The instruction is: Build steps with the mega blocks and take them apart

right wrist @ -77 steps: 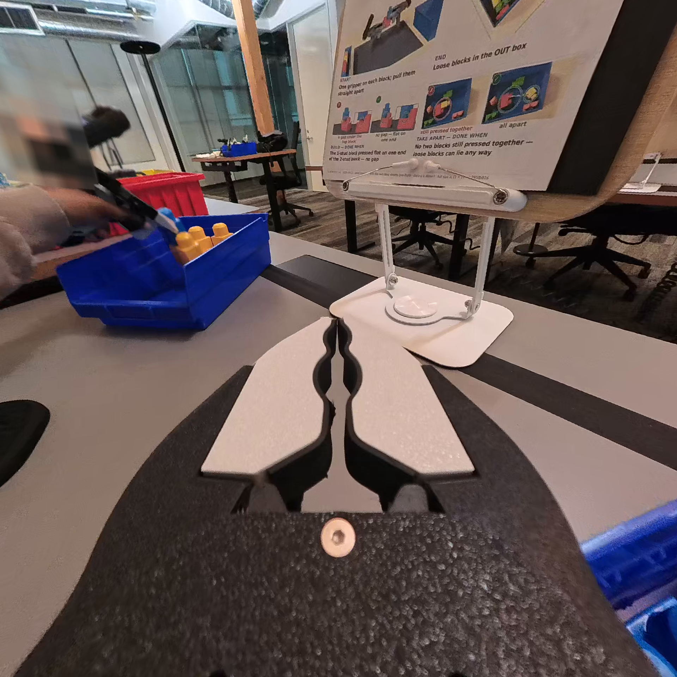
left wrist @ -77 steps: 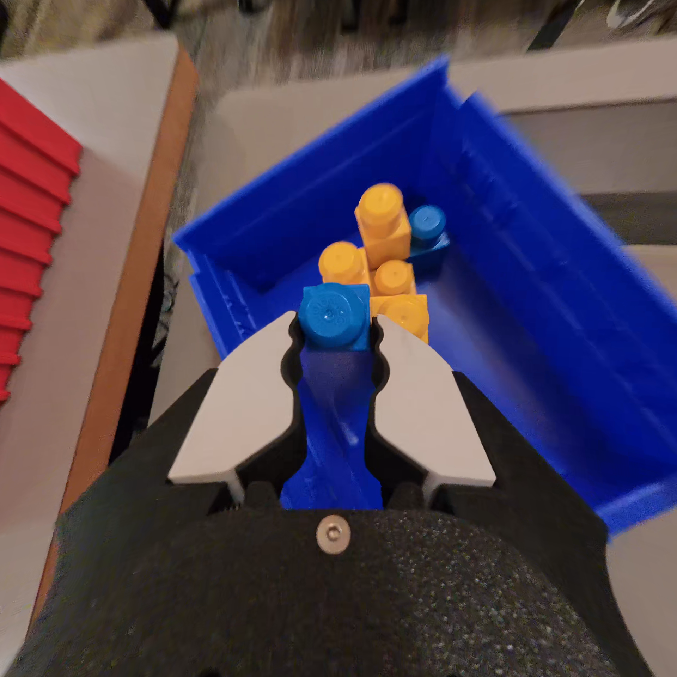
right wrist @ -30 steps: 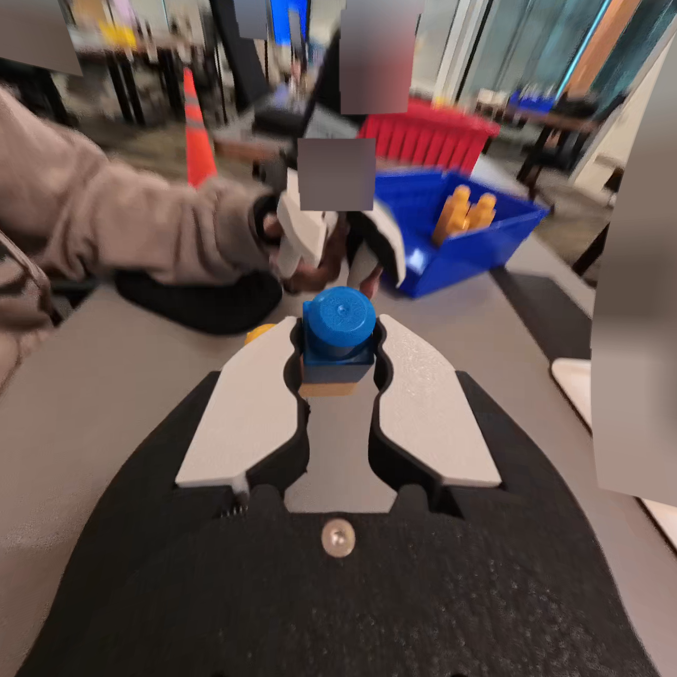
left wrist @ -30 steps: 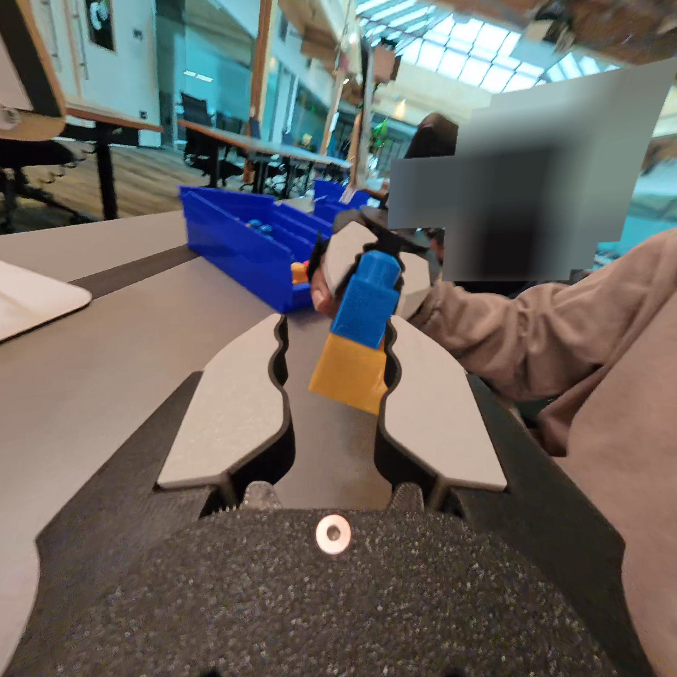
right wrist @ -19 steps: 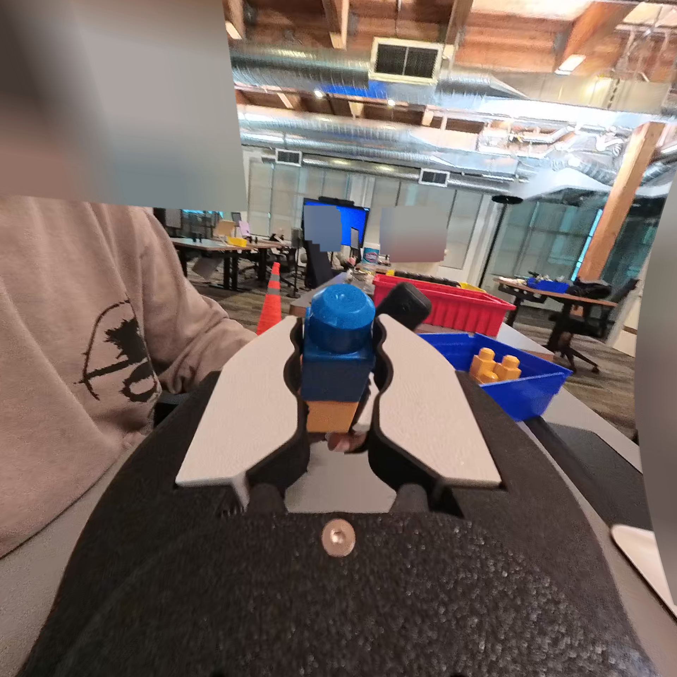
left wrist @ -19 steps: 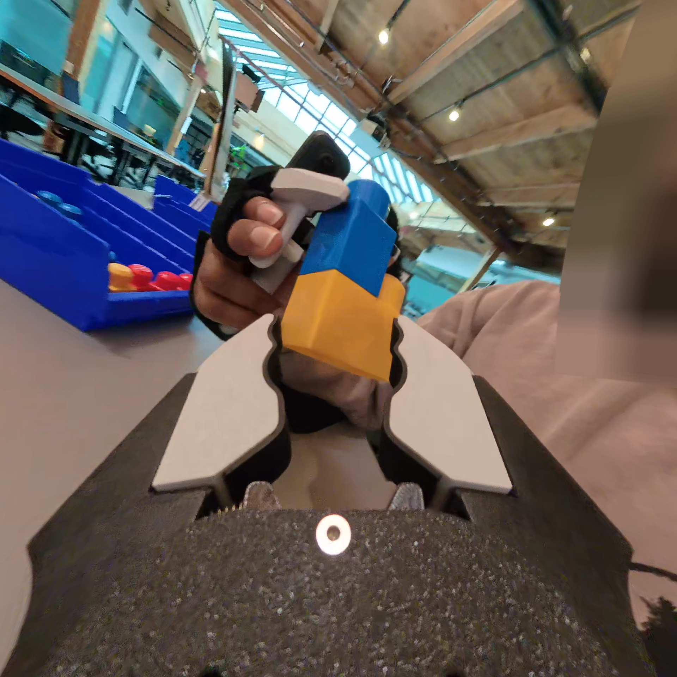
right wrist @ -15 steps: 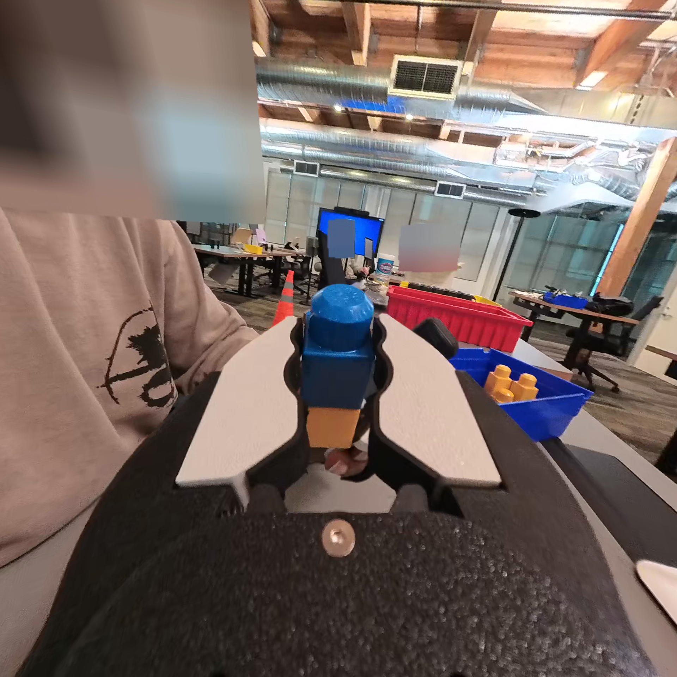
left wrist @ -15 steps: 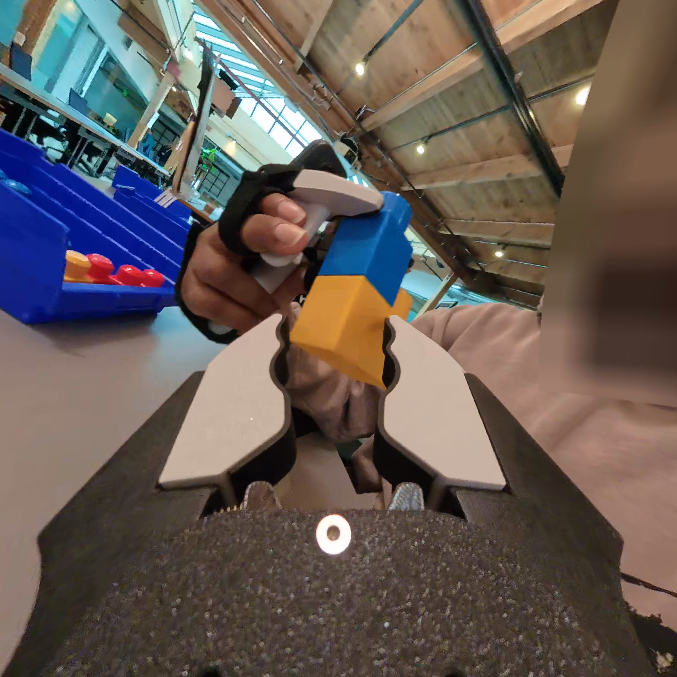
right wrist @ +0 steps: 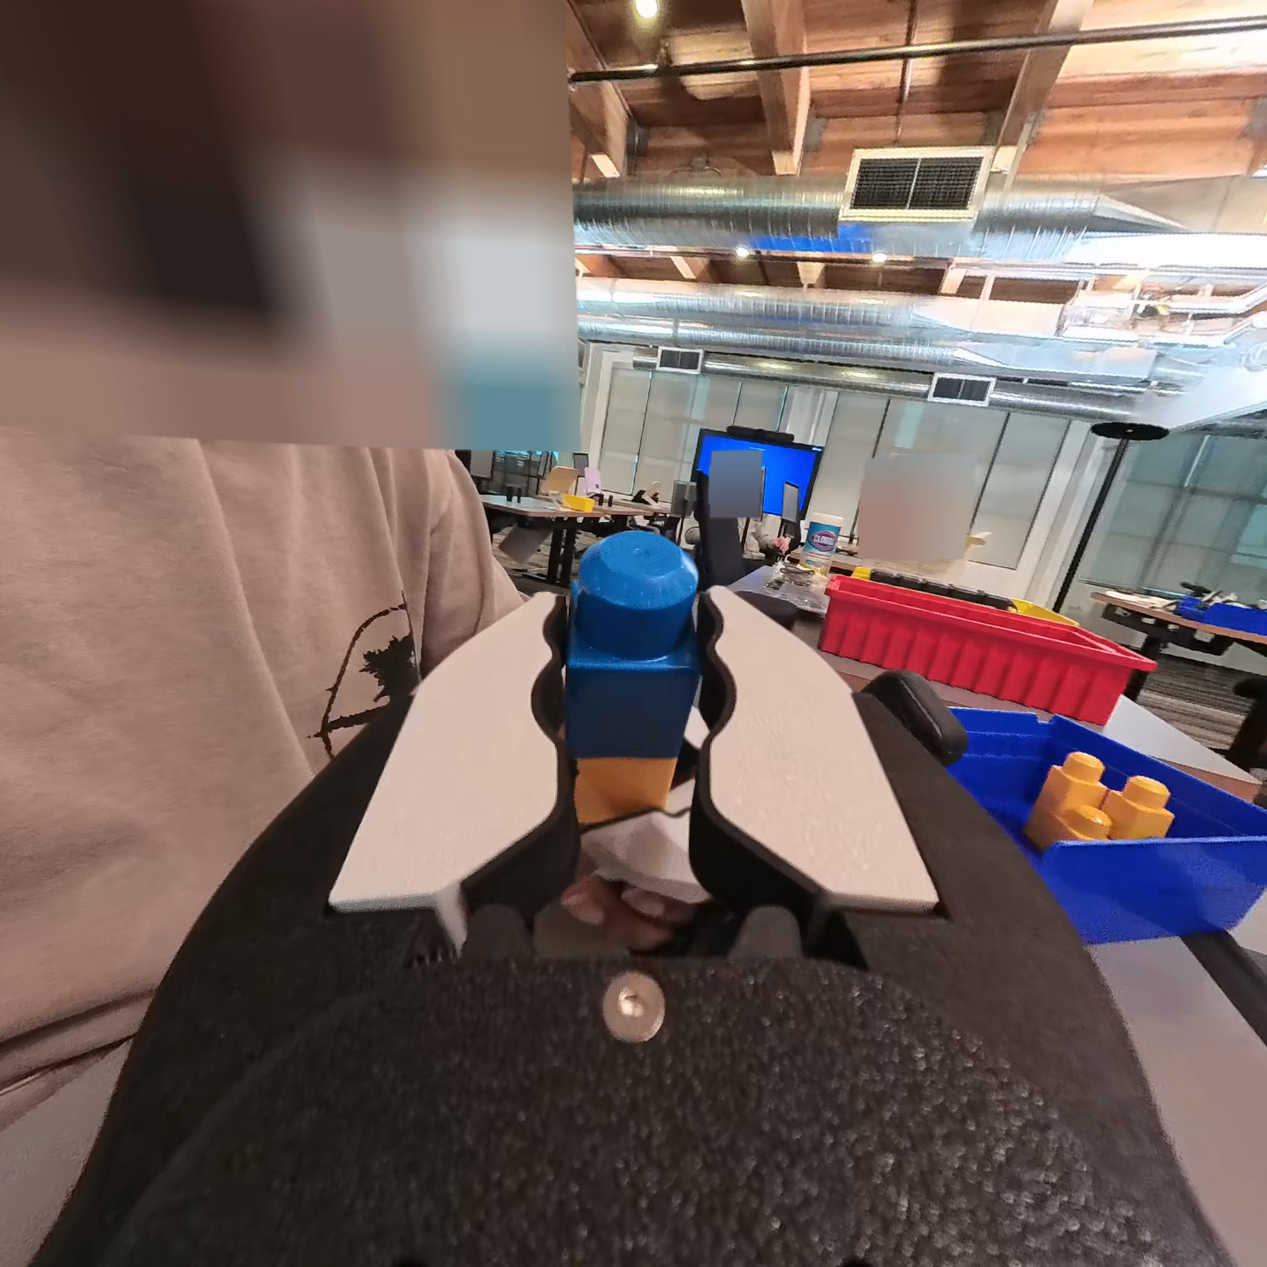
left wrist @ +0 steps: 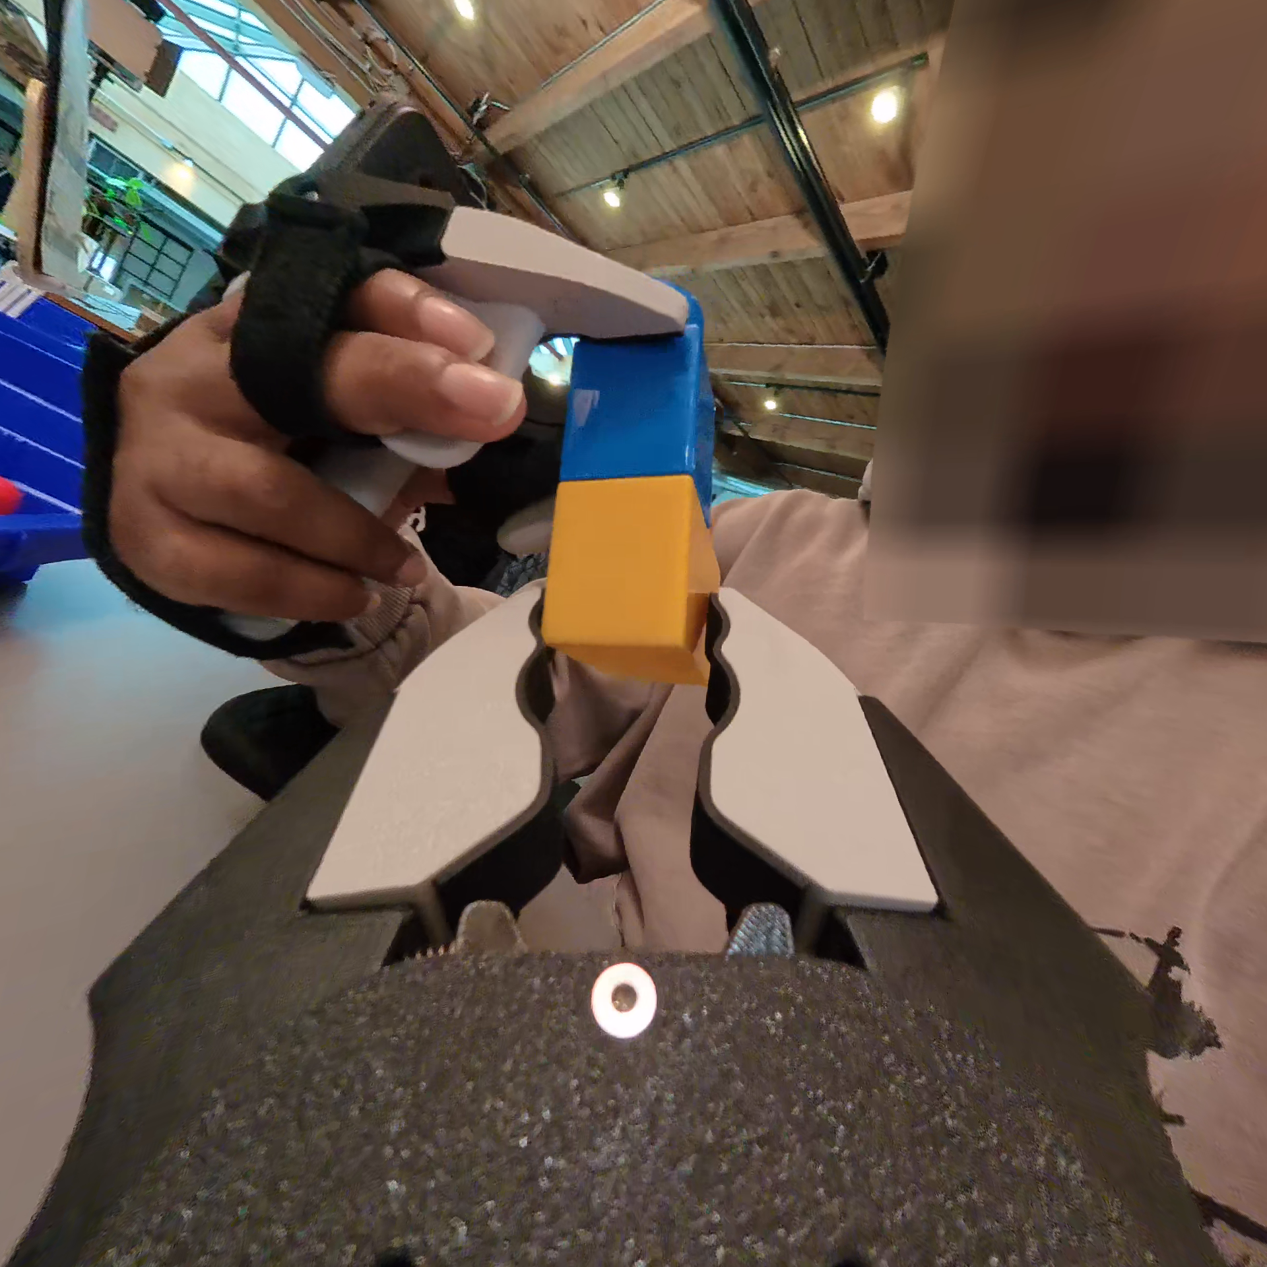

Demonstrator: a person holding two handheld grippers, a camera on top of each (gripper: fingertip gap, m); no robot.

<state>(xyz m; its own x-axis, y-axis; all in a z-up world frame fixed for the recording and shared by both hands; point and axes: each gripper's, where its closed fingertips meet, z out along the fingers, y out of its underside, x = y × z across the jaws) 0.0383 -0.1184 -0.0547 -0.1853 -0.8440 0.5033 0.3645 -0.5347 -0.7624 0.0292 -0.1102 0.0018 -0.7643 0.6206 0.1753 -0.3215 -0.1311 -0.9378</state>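
A blue one-stud block [right wrist: 627, 692] is pressed onto a yellow block [right wrist: 617, 788], and the pair is held in the air in front of the person's chest. My right gripper [right wrist: 631, 607] is shut on the blue block. My left gripper [left wrist: 625, 610] is shut on the yellow block [left wrist: 617, 562], with the blue block [left wrist: 631, 404] on top of it. In the left wrist view, the right gripper's white finger [left wrist: 555, 288] lies against the blue block, and a hand [left wrist: 274, 445] holds that gripper.
A blue bin [right wrist: 1131, 891] holding several yellow blocks [right wrist: 1097, 809] stands on the grey table at the right. A red bin [right wrist: 960, 651] is behind it. Another blue bin [left wrist: 27, 425] sits at the left over the table [left wrist: 103, 720]. The person's beige sweatshirt [left wrist: 1028, 788] is close by. Across from one pair of fingers to the other is roughly 6 centimetres.
The left gripper has closed onto the yellow block. Both grippers have lifted the joined pair off the table toward the person, and the views have tilted upward.
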